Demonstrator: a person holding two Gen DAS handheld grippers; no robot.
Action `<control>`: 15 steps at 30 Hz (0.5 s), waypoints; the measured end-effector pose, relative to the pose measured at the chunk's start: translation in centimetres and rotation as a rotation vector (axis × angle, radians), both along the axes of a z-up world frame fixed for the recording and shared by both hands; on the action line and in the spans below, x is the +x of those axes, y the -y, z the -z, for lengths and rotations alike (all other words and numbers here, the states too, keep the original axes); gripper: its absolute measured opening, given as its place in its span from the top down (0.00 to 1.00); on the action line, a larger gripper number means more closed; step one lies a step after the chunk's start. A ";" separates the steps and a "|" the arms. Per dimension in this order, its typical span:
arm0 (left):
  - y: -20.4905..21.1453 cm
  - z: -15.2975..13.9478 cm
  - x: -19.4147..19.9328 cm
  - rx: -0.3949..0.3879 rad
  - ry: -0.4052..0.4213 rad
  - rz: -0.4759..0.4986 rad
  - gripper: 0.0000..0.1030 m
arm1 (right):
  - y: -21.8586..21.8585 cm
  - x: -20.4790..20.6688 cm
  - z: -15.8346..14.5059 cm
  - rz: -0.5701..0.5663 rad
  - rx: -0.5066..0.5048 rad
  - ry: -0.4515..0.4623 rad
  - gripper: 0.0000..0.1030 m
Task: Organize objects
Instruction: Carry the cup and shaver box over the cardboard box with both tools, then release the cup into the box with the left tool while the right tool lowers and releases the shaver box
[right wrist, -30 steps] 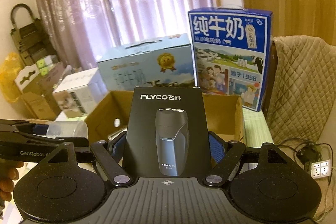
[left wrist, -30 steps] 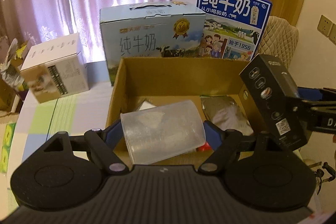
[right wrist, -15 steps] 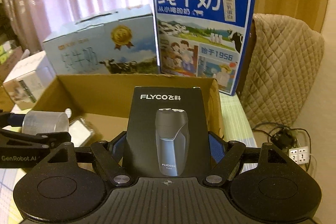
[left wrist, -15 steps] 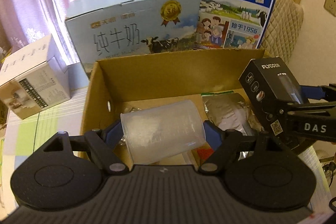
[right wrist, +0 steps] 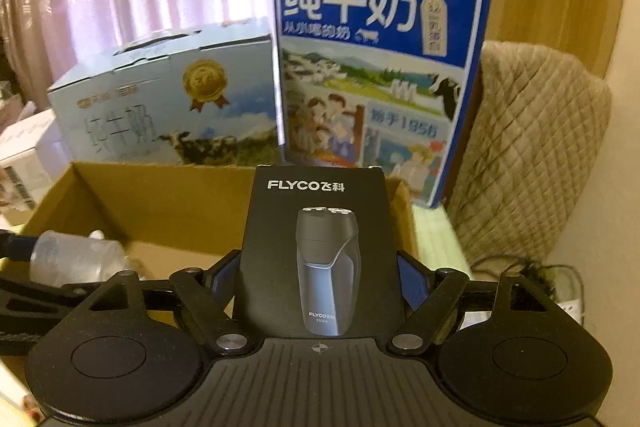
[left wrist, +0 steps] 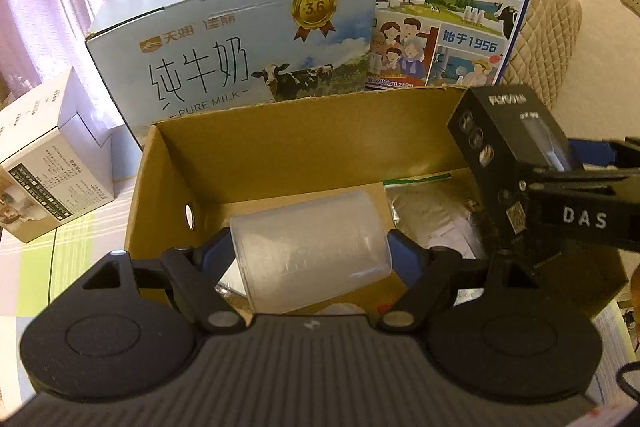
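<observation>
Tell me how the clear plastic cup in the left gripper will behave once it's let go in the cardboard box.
The clear plastic cup lies sideways in the left gripper, so it will probably roll on the cardboard box floor. Thin translucent walls suggest it's light and may flex. It looks smooth, likely slippery.

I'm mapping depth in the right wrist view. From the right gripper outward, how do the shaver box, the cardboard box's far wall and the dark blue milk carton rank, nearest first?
1. Shaver box: between the right gripper fingers, centre.
2. Cardboard box far wall: behind it, centre-left.
3. Dark blue milk carton: upright beyond that wall, centre-right.
</observation>
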State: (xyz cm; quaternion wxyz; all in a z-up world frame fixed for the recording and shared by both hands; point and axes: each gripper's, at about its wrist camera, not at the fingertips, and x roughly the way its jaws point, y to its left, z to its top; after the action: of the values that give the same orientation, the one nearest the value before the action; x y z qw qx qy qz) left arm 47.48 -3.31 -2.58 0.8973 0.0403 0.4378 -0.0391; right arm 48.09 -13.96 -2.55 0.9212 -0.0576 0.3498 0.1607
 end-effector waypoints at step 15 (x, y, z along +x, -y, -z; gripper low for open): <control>0.4 1.3 1.2 0.006 -0.028 0.012 0.24 | 0.8 -0.3 0.7 -0.044 0.031 -0.020 0.21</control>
State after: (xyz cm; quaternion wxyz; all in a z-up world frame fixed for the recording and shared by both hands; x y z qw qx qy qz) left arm 48.67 -3.71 -3.88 0.8908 0.0451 0.4501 -0.0438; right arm 47.83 -14.72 -3.23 0.9147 -0.0494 0.3549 0.1871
